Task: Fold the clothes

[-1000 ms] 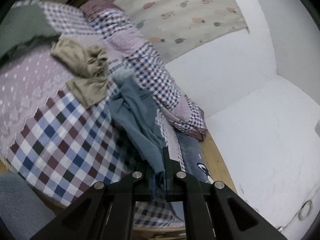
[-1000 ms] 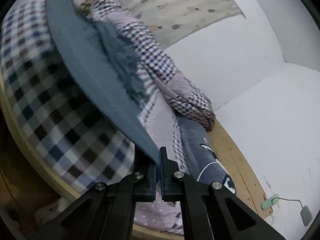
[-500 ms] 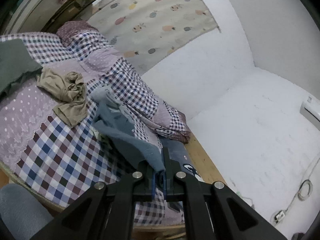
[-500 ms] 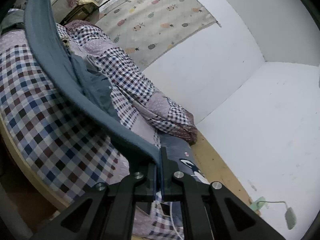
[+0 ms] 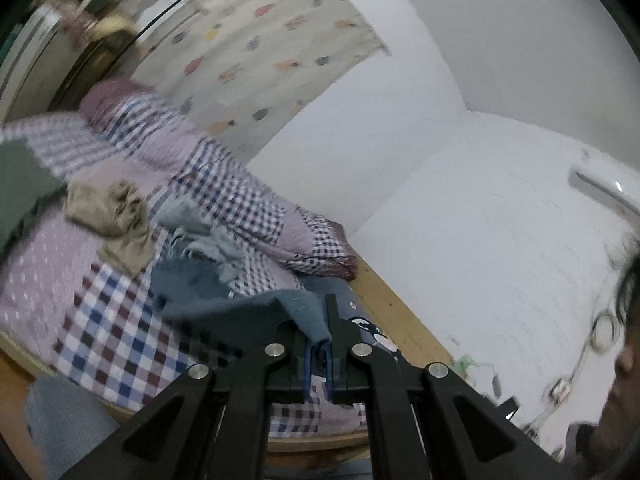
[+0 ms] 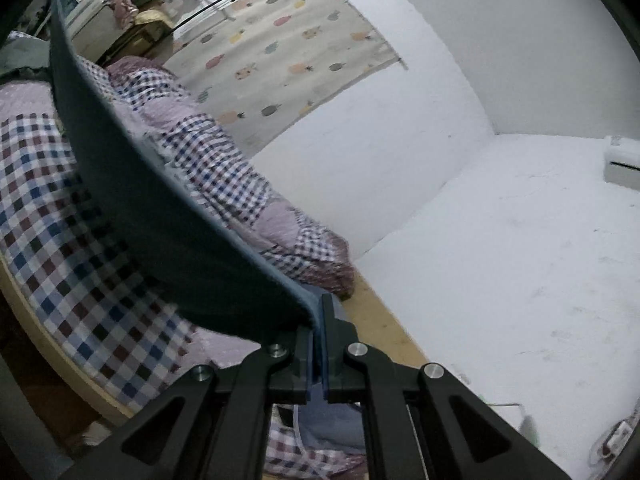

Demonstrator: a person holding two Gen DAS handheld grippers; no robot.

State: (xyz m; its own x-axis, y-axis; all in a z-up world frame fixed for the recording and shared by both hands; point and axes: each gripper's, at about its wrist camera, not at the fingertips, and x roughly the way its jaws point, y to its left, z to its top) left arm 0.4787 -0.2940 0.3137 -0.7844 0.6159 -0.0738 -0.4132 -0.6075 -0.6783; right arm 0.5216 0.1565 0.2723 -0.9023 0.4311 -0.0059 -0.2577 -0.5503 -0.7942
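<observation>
2 claws, left claw [image 5: 318, 354] and right claw [image 6: 318, 354], each clamped on 1 blue garment [image 6: 160, 216]; 1 tan garment [image 5: 114, 220] on the bed [image 5: 100, 320].

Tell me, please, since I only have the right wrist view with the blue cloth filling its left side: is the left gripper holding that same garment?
Observer: Yes, the left gripper is shut on an edge of the blue garment, just as the right gripper is.
Operator: Thank you. Is all of it lifted off the bed?
Observer: No, its far end, with a frayed hem, lies on the checked quilt.
Operator: Is there other clothing on the bed that I cannot see behind the cloth?
Observer: Yes, a crumpled tan garment lies beside the blue one's far end, and the picture is too blurred to tell whether they touch.
</observation>
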